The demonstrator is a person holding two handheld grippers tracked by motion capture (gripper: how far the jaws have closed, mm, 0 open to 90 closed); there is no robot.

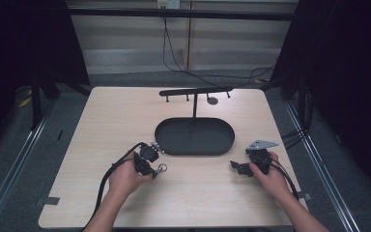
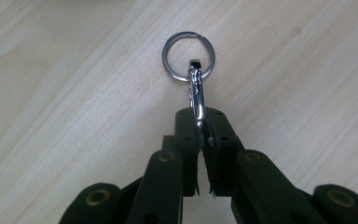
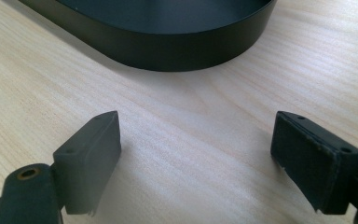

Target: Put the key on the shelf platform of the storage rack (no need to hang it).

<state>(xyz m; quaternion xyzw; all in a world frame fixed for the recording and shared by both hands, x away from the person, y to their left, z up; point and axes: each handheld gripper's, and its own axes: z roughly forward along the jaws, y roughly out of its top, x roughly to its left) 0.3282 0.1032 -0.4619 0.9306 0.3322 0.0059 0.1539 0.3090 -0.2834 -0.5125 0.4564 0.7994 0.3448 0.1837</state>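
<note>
A silver key ring [image 2: 188,55] with a metal clasp [image 2: 196,91] lies on the wooden table. My left gripper [image 2: 200,123] is shut on the clasp's near end, and the ring sticks out past the fingertips. In the high view the left gripper [image 1: 150,169] sits just left of the black oval tray [image 1: 194,153], with the ring [image 1: 162,168] at its tip. My right gripper [image 1: 239,167] rests on the table to the right of the tray, pointing left. Its jaws stand wide open in the right gripper view [image 3: 196,154], with bare table between them and the tray wall [image 3: 168,51] ahead.
A black T-shaped rack [image 1: 195,92] with short hooks rises from the tray's far side, and a small round tag [image 1: 212,100] hangs from it. A small metal piece [image 1: 155,146] lies at the tray's left rim. Cables trail from both grippers toward the table's near edge.
</note>
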